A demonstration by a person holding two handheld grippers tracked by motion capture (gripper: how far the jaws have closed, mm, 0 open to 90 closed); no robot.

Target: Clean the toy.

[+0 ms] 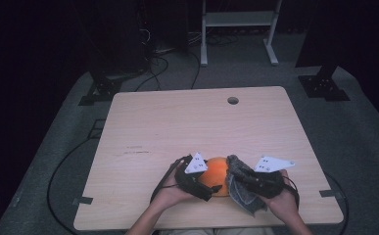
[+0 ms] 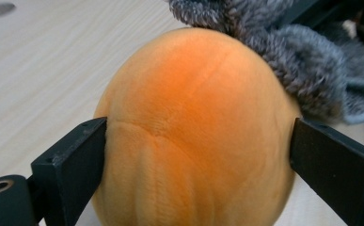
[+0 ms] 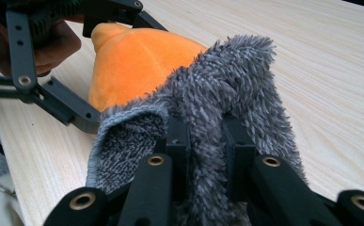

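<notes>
left gripper [image 2: 196, 136]: jaws spreading wide, flanking orange plush toy [image 2: 193, 127], touching its sides
right gripper [image 3: 208, 136]: clenching grey fuzzy cloth [image 3: 226, 94]
cloth: lying at toy's 3 o'clock, touching it
table [image 1: 177, 122]: carrying both

The worktop [image 1: 177, 122] is a pale wood slab with rounded corners, its grain running across; a round cable hole [image 1: 233, 100] sits near the far edge, right of centre. A faint dark smudge [image 1: 137, 150] marks the left half. Most of the surface is bare. At the near edge, about the middle, an orange plush [image 1: 215, 174] rests on the wood — round and soft. Just to its right lies a grey fuzzy cloth [image 1: 240, 193], touching the plush, its lower part reaching the near edge of the worktop.
</notes>
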